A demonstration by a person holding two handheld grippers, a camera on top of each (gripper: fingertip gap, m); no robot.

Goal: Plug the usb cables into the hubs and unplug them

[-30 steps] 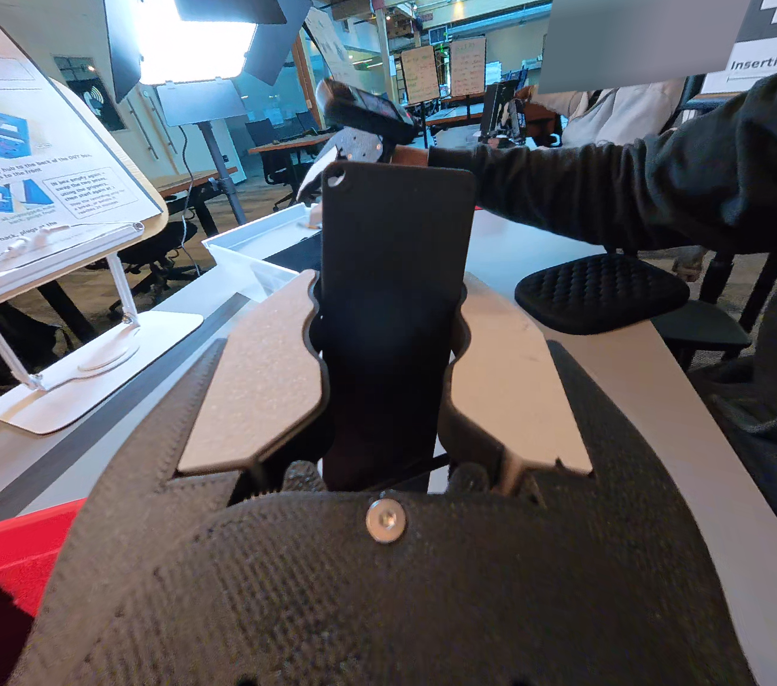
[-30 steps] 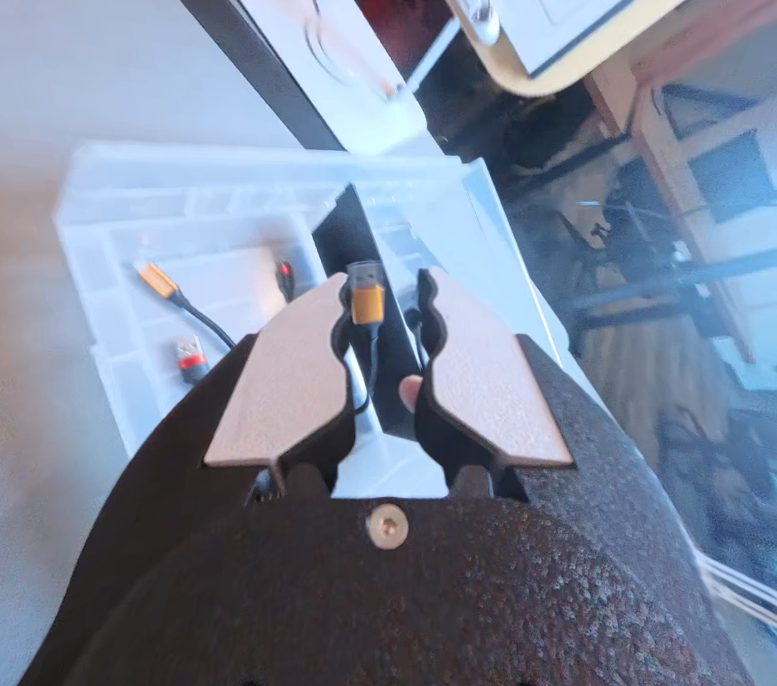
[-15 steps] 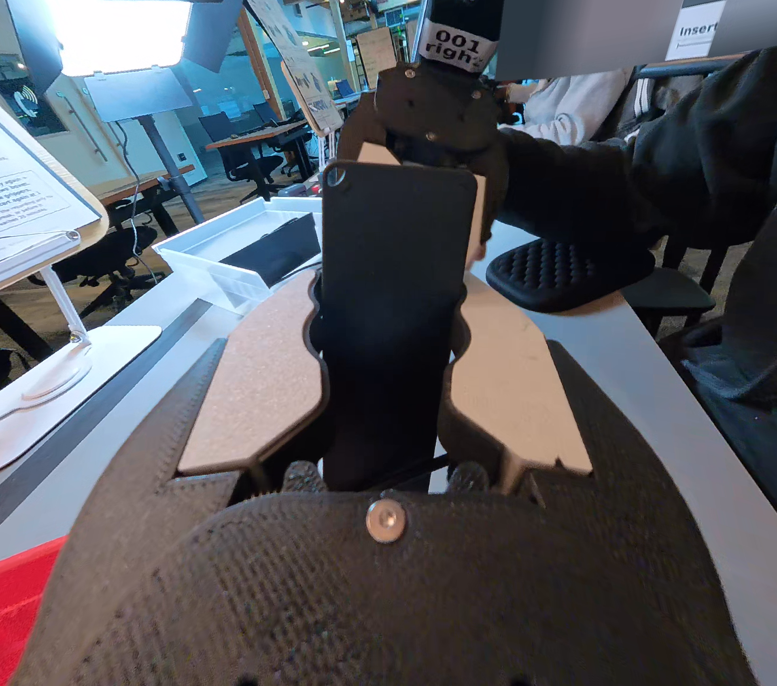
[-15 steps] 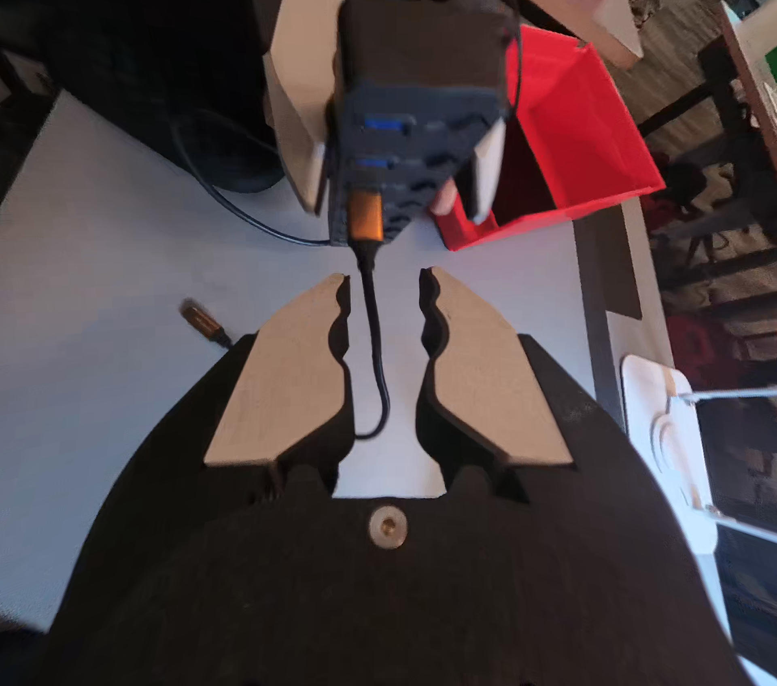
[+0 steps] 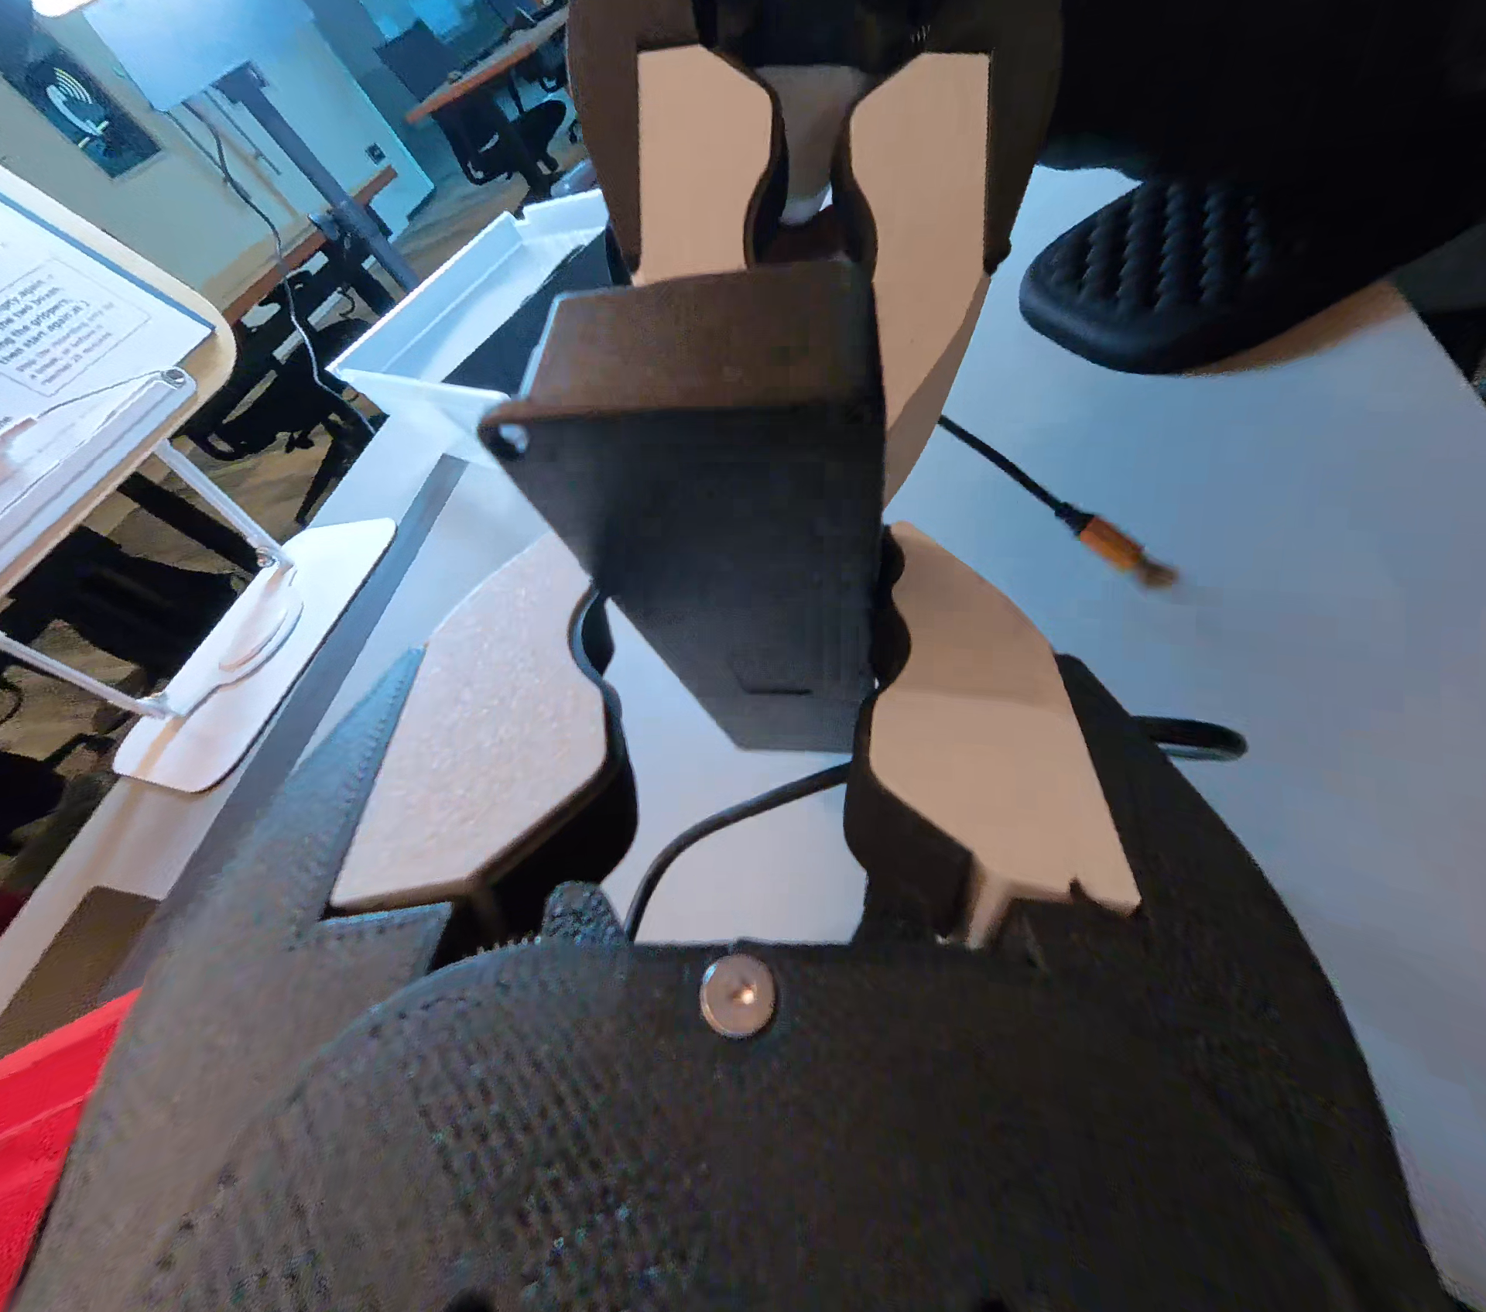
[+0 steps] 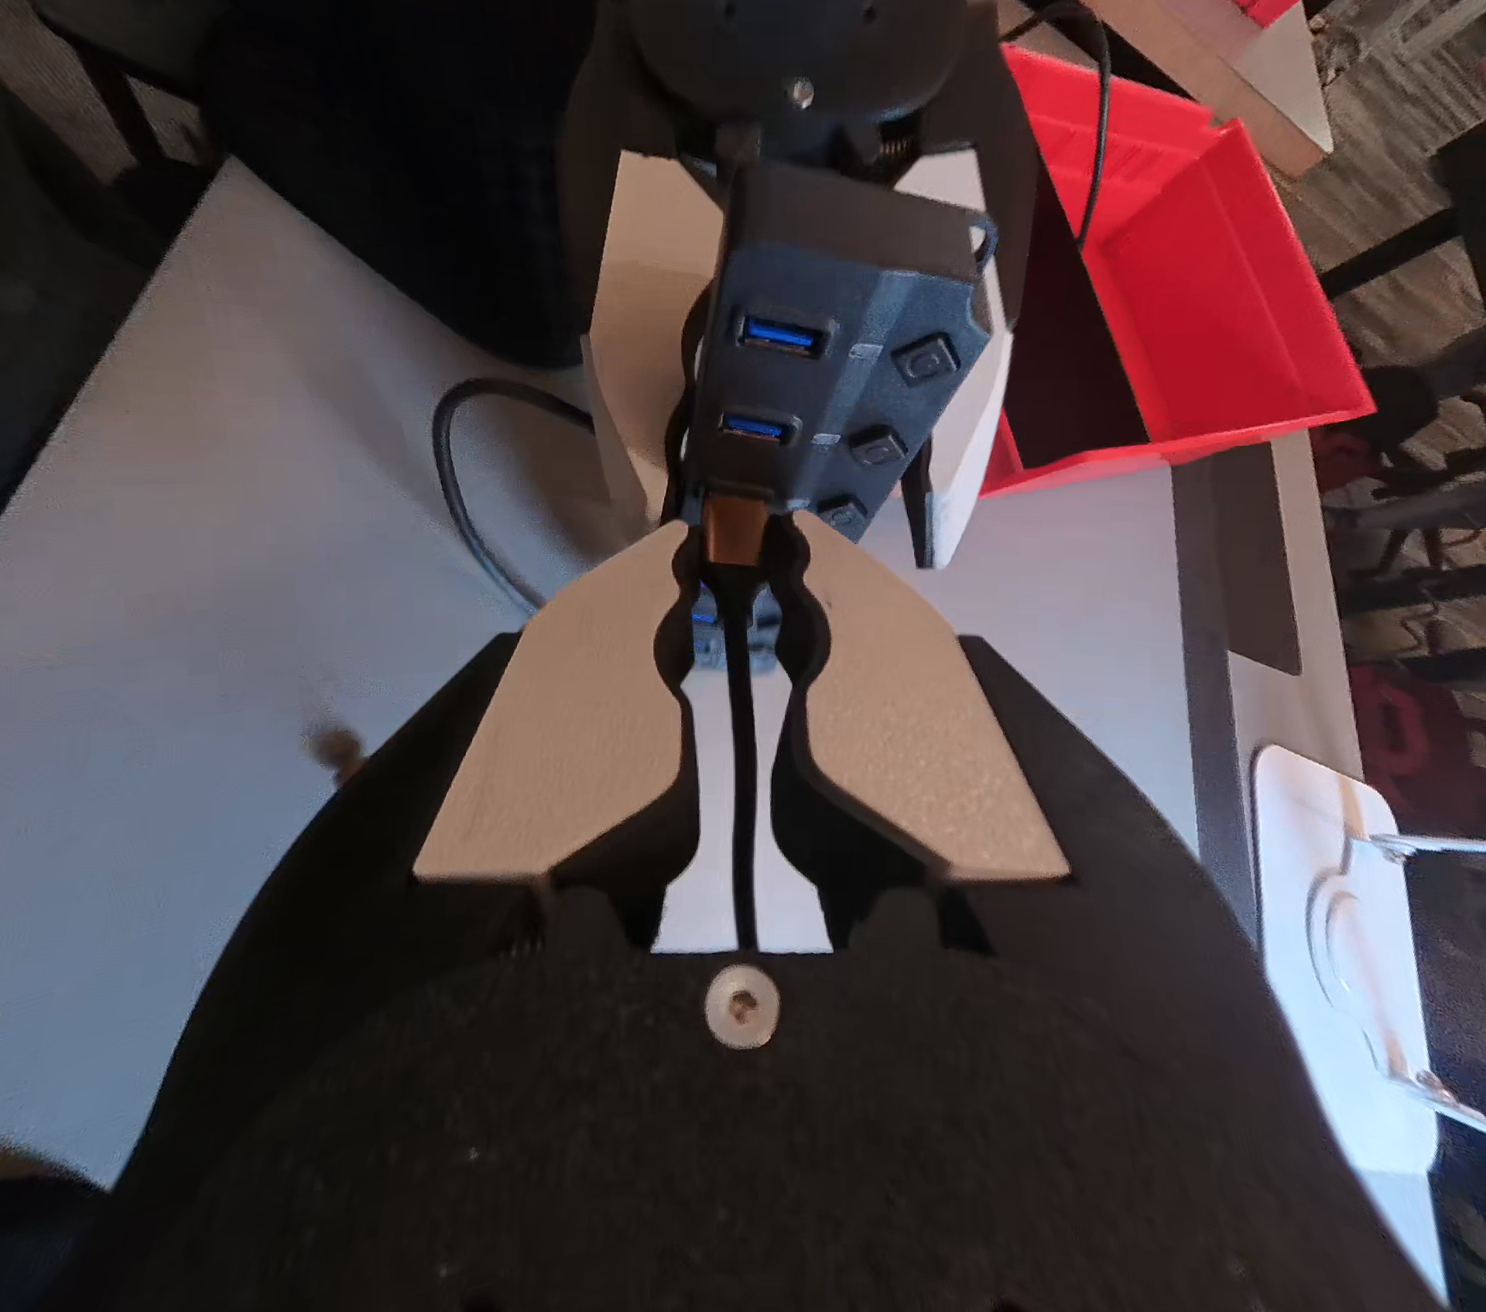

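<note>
Fingers of our left gripper (image 5: 736, 638) sit apart around the black hub (image 5: 716, 493), which is tilted and touches only the right finger, so we cannot say it is firmly held. Our right gripper (image 6: 741, 550) pinches the orange plug (image 6: 732, 533) of a black cable (image 6: 744, 791), its fingers nearly together, at a port on the hub's face; it looks seated, though blur hides the joint. Another orange-tipped cable (image 5: 1110, 541) lies on the white table (image 5: 1206, 550).
</note>
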